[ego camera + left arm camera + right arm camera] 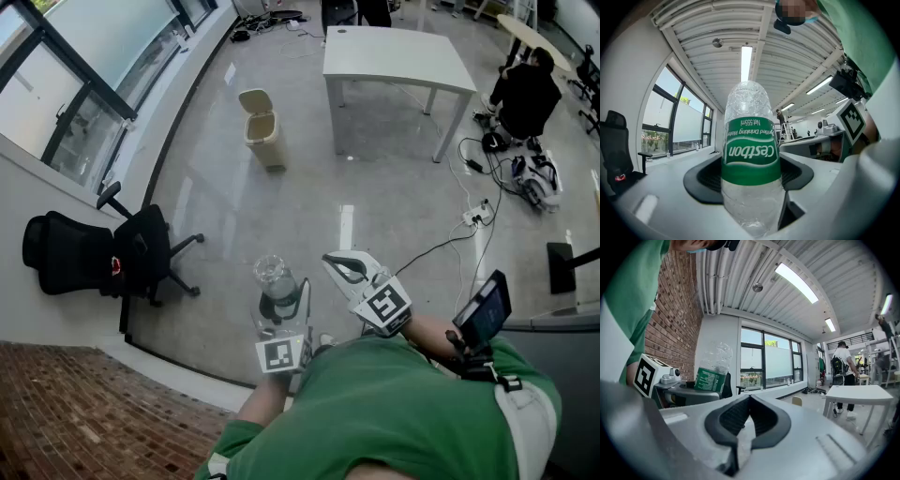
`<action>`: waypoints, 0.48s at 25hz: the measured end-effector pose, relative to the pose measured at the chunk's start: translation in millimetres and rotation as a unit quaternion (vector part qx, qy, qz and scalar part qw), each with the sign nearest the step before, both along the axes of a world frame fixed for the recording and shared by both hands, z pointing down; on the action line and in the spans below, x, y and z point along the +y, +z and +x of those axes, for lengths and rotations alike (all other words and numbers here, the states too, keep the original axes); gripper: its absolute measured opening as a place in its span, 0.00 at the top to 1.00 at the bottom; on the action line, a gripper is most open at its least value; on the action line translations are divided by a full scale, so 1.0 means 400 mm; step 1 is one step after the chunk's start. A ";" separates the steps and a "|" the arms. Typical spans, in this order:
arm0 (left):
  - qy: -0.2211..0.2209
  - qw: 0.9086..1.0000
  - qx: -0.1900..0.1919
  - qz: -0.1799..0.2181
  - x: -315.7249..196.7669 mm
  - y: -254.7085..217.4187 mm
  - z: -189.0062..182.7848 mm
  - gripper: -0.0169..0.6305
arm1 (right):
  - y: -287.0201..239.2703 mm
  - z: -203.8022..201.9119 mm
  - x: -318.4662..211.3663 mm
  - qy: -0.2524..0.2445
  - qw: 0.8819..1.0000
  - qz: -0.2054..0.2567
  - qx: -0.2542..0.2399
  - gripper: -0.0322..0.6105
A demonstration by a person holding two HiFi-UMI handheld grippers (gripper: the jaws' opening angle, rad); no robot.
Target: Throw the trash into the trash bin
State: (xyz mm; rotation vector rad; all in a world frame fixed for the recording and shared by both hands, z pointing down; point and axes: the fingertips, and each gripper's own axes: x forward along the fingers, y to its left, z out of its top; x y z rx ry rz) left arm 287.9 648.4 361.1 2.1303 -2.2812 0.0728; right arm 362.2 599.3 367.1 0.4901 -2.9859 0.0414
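Observation:
A clear plastic bottle (275, 281) with a green label is held in my left gripper (281, 302), which is shut on its body. In the left gripper view the bottle (751, 154) fills the space between the dark pads (705, 180), with its label upside down. Just to its right, my right gripper (345, 266) is shut with nothing between its jaws; its pad tips meet (749, 399). The beige trash bin (262, 131) stands far ahead on the grey floor with its lid up. It shows small in the right gripper view (797, 401).
A black office chair (141, 248) stands at the left by the window wall. A white table (394, 56) is beyond the bin, to its right. A person in black (525, 94) crouches at the far right near cables and a power strip (476, 216).

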 end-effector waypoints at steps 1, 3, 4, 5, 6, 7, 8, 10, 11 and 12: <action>0.000 1.000 0.000 0.002 0.001 -0.002 0.001 0.45 | -0.002 0.000 0.003 -0.001 1.000 0.000 -0.001 0.95; 0.002 1.000 -0.002 0.008 0.005 -0.005 0.003 0.45 | -0.005 0.001 0.010 -0.002 1.000 0.000 -0.001 0.95; 0.002 1.000 -0.003 0.010 0.007 -0.006 0.003 0.45 | -0.007 0.001 0.014 -0.002 1.000 0.001 -0.001 0.95; 0.001 1.000 -0.003 0.010 0.010 -0.009 0.002 0.45 | -0.008 0.000 0.018 -0.002 1.000 0.003 -0.001 0.95; -0.001 1.000 -0.002 0.009 0.014 -0.010 0.001 0.45 | -0.008 0.001 0.022 -0.002 1.000 0.004 -0.001 0.95; -0.003 1.000 0.000 0.008 0.017 -0.011 0.001 0.45 | -0.009 0.001 0.025 -0.001 1.000 0.004 -0.002 0.95; -0.004 1.000 0.001 0.008 0.020 -0.010 0.001 0.45 | -0.009 0.002 0.028 0.000 1.000 0.004 -0.002 0.95; -0.006 1.000 0.002 0.008 0.025 -0.009 -0.001 0.45 | -0.009 0.002 0.032 0.002 1.000 0.005 -0.001 0.95; -0.008 1.000 0.003 0.007 0.028 -0.008 -0.003 0.45 | -0.008 0.001 0.034 0.002 1.000 0.005 -0.001 0.95; -0.010 1.000 0.004 0.006 0.031 -0.007 -0.005 0.45 | -0.008 0.001 0.037 0.003 1.000 0.006 -0.002 0.95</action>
